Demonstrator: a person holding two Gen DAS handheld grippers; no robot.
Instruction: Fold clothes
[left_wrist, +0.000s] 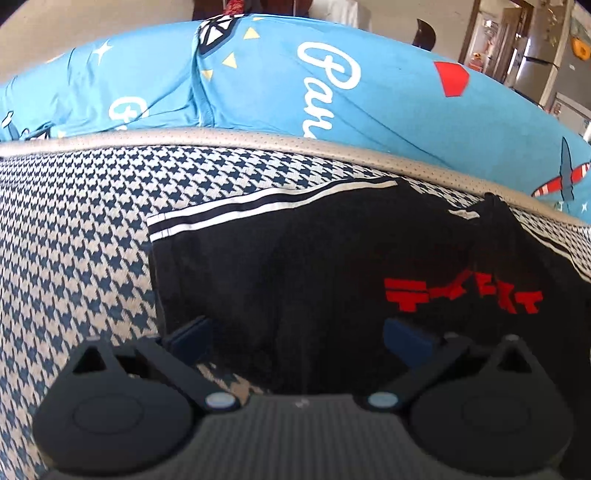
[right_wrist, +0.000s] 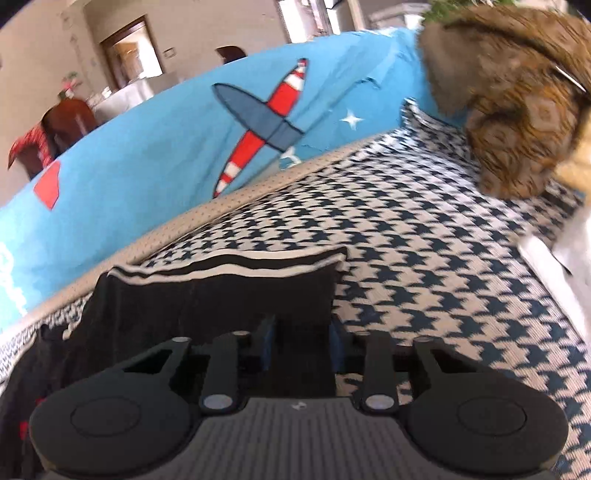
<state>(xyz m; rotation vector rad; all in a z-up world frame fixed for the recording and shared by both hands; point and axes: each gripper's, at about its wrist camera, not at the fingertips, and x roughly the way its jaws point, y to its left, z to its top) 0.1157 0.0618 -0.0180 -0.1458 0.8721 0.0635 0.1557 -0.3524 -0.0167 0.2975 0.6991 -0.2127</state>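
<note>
Daylight is falling on beige walls (right_wrist: 48, 33), a doorway (right_wrist: 133, 48) and a steel fridge (left_wrist: 535, 62) standing behind the houndstooth couch (right_wrist: 443, 240).

From my seat I see a houndstooth cover (left_wrist: 74, 229) in dark blue and white spread across the surface, edged by a beige perforated band (left_wrist: 258, 136). Beyond it lies a bright blue sheet (left_wrist: 266, 85) with white script, yellow triangles and a red patch — the right wrist view shows its red-and-white striped plane (right_wrist: 264, 125). At the far right of that view sits a shaggy brown fur thing (right_wrist: 517, 96) on the houndstooth. Behind — a doorway (right_wrist: 133, 51) and a dark wooden chair (right_wrist: 66, 125).
</note>
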